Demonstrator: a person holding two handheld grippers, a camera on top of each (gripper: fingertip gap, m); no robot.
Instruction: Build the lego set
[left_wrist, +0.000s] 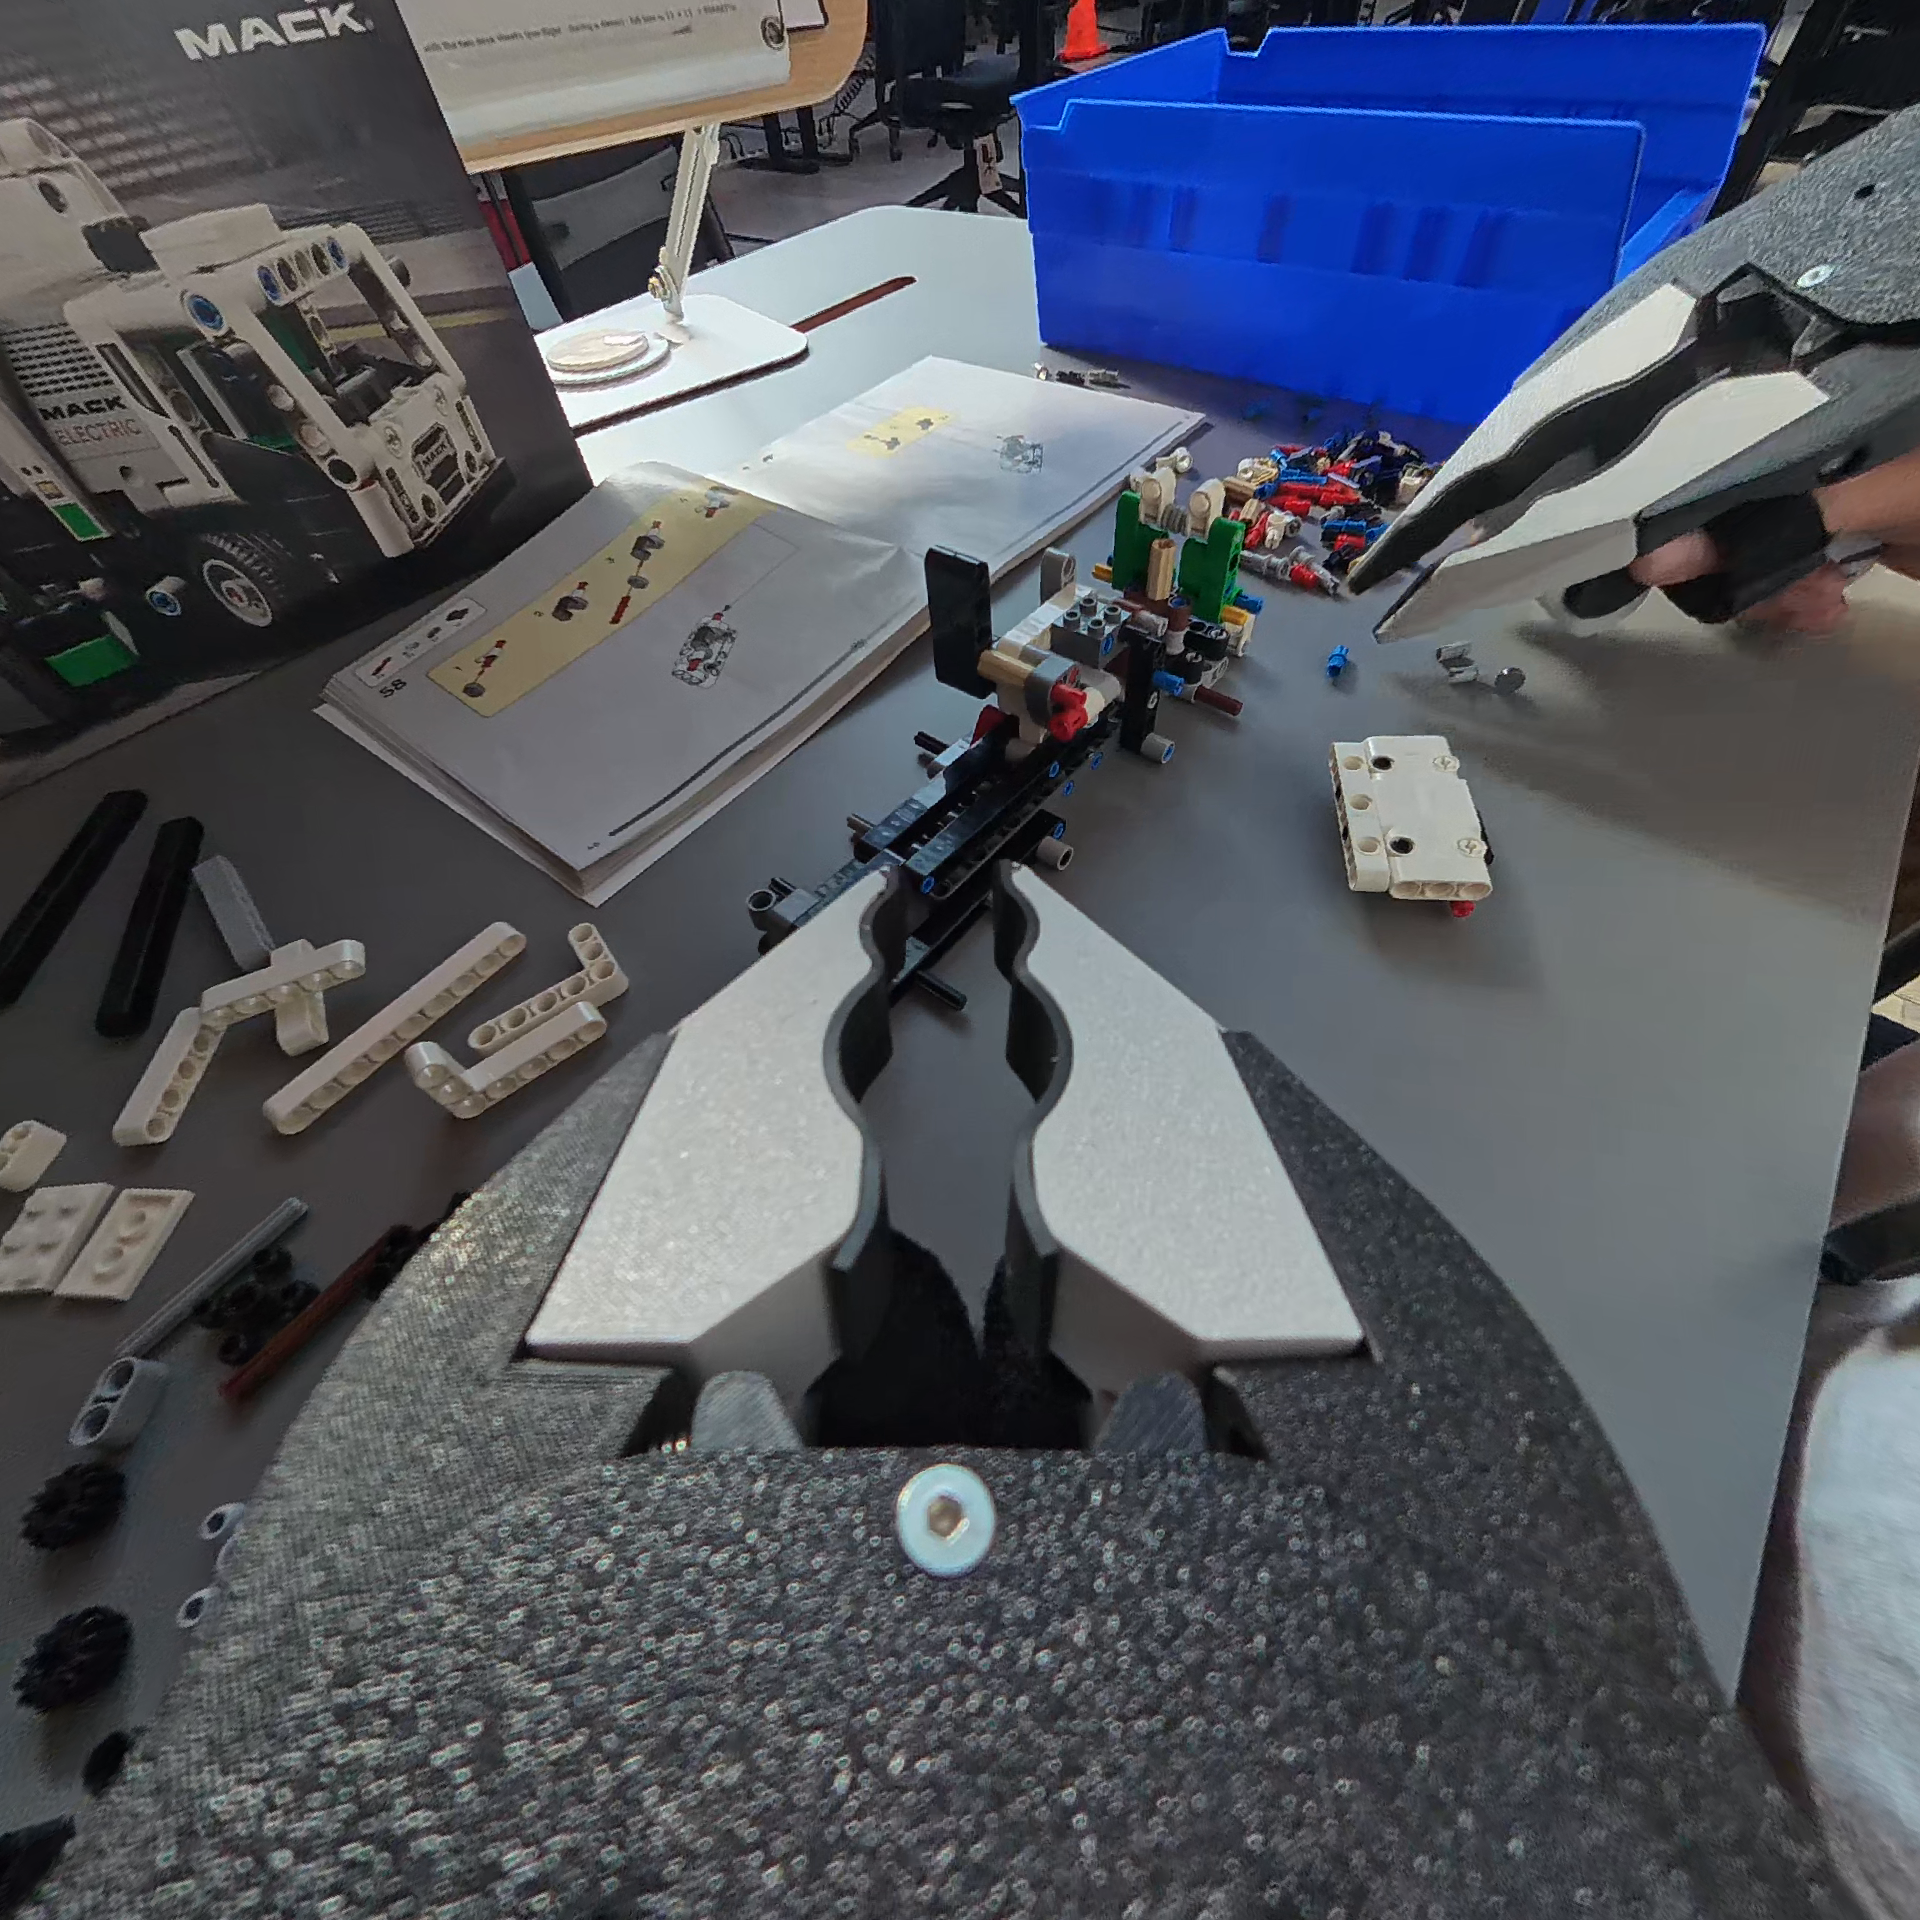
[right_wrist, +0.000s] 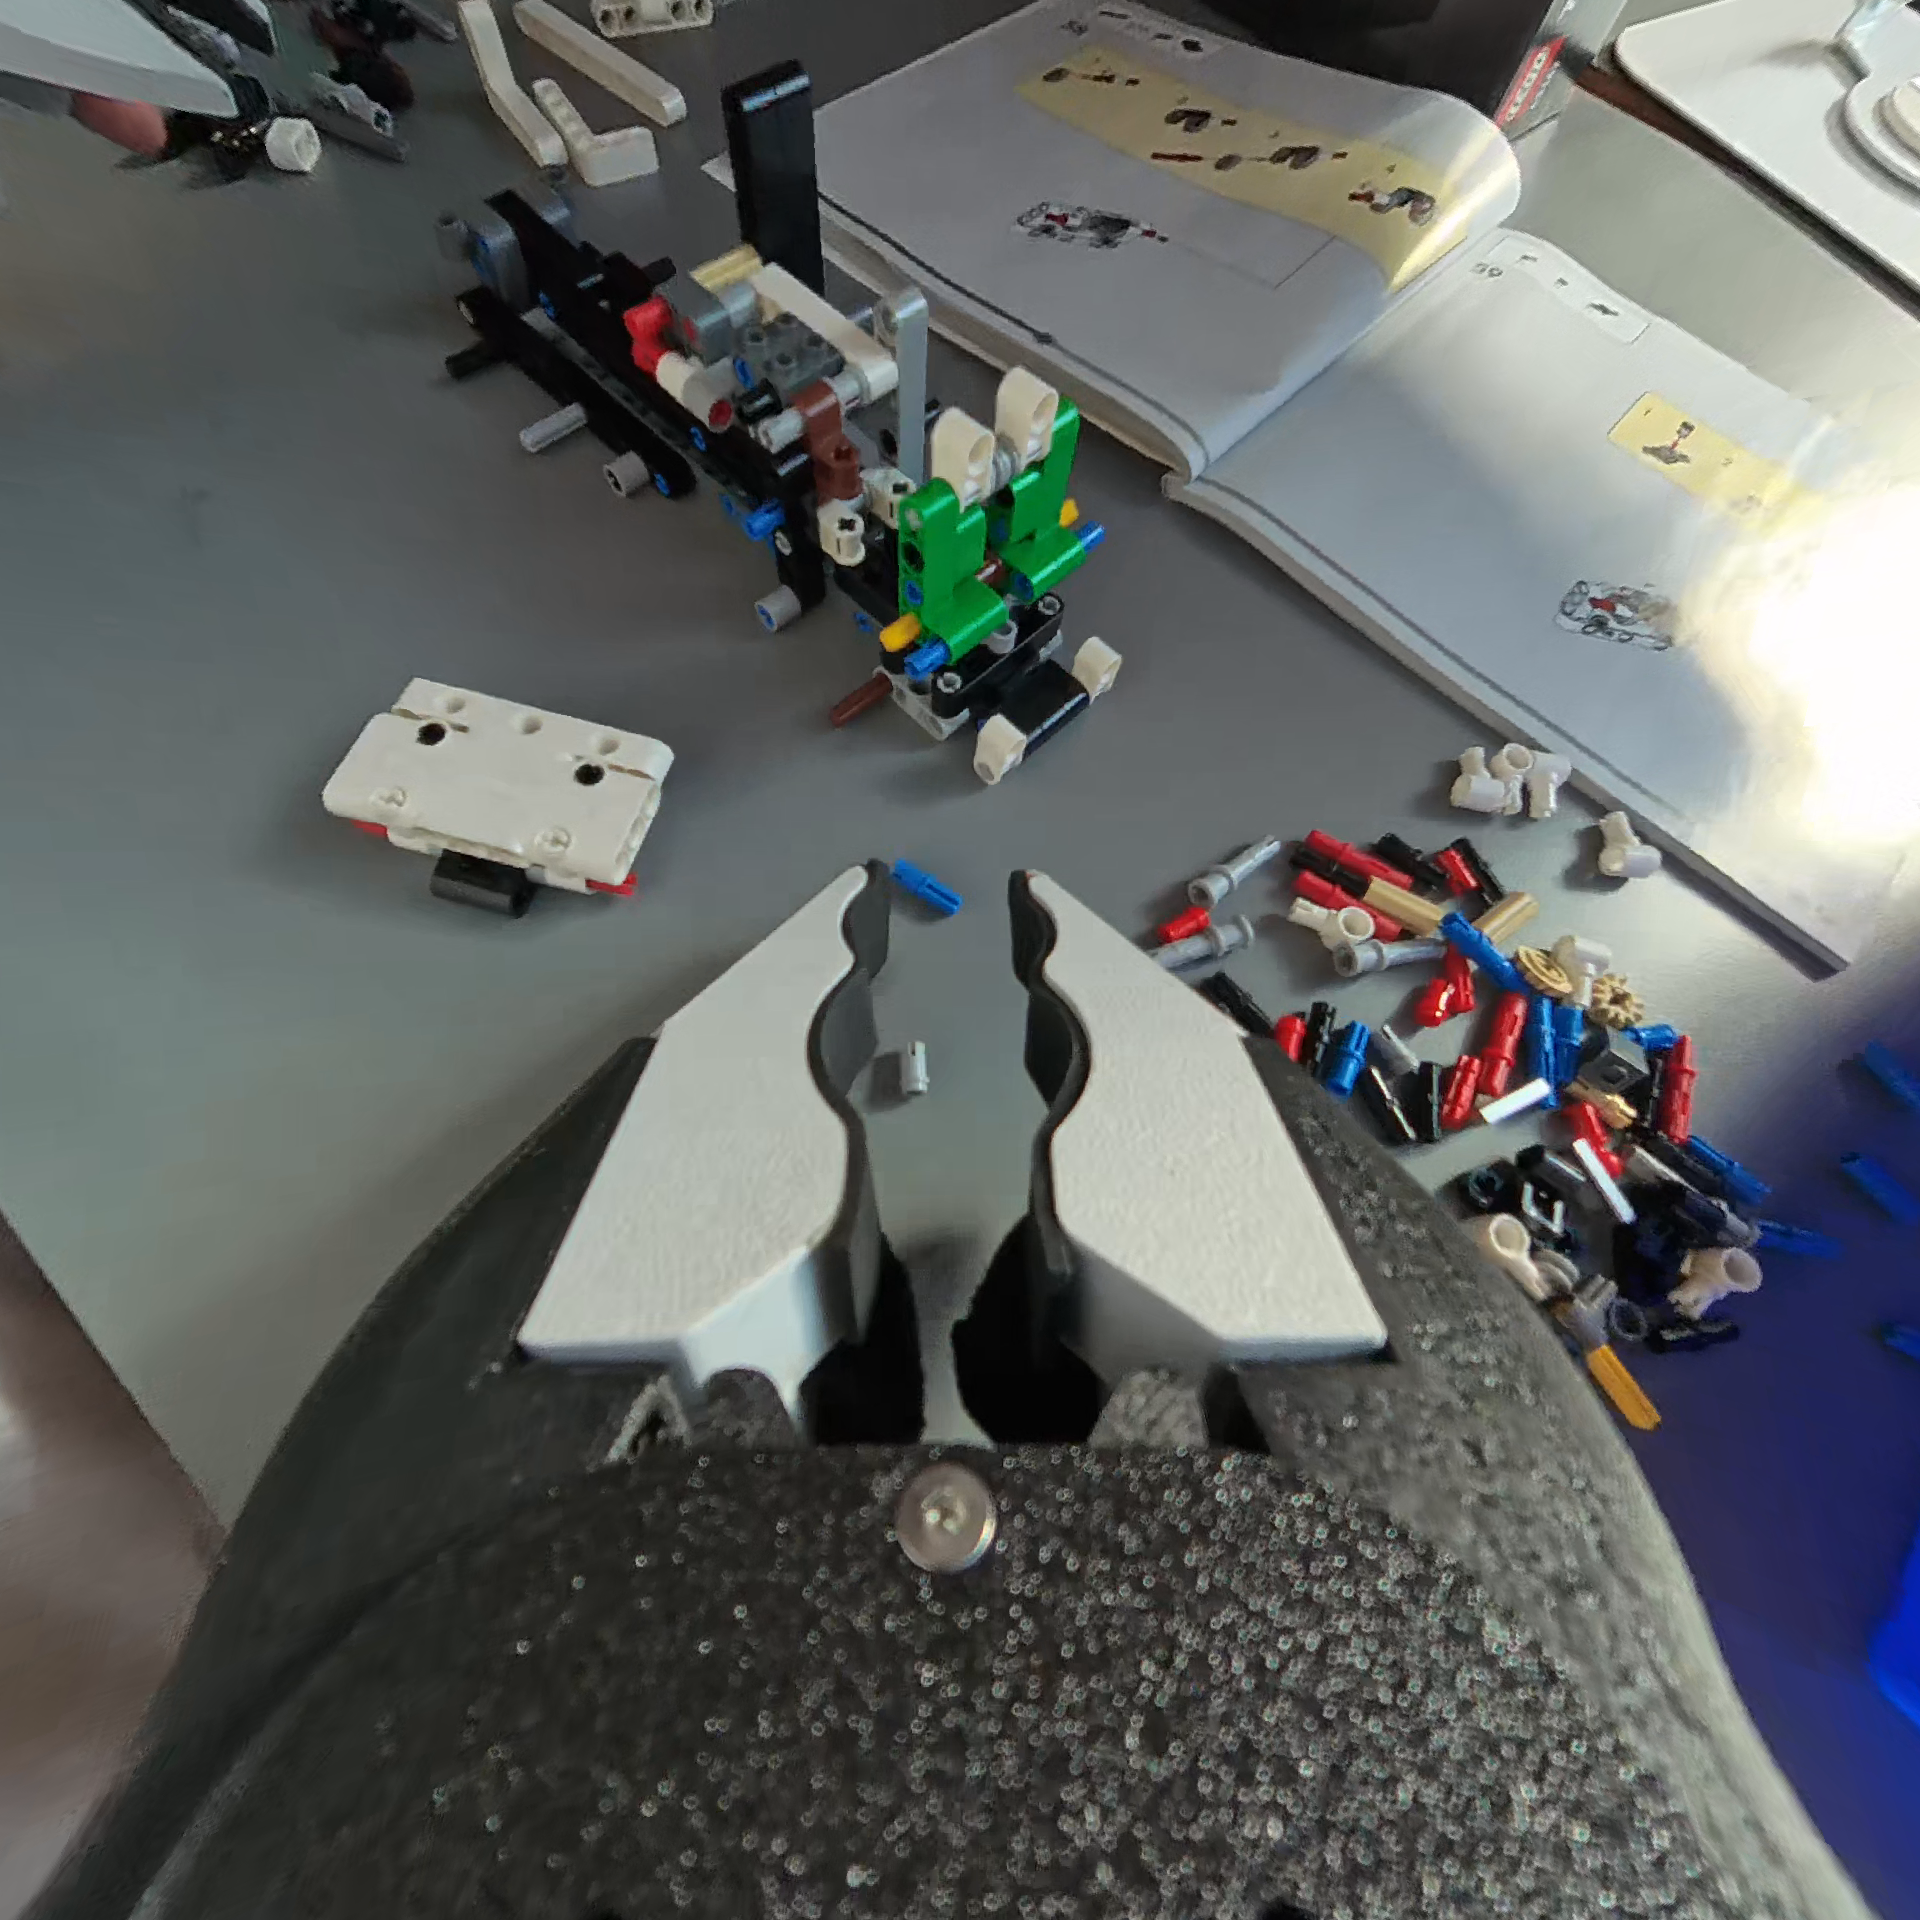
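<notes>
A half-built brick vehicle chassis (left_wrist: 1039, 748) in black, with green, white and red parts, lies mid-table. My left gripper (left_wrist: 951, 888) is open and hovers over the chassis's near black end. The beam shows between the fingers, with a gap on the right side. My right gripper (right_wrist: 945, 878) is open and empty above the table. A blue pin (right_wrist: 925, 891) lies by its left fingertip and a small grey bush (right_wrist: 911, 1068) lies on the table between its fingers. The chassis (right_wrist: 748, 416) and the left gripper (right_wrist: 234, 99) also show in the right wrist view. The right gripper (left_wrist: 1369, 608) shows in the left wrist view.
A white block assembly (left_wrist: 1413, 810) lies right of the chassis. A pile of small pins (right_wrist: 1507, 1039), an open instruction booklet (left_wrist: 727, 603), a blue bin (left_wrist: 1351, 229) and a set box (left_wrist: 239, 343) stand around. White beams (left_wrist: 395, 1023) lie left. The table edge (left_wrist: 1870, 935) runs along the right. Across from one pair of fingers to the other is roughly 20 cm.
</notes>
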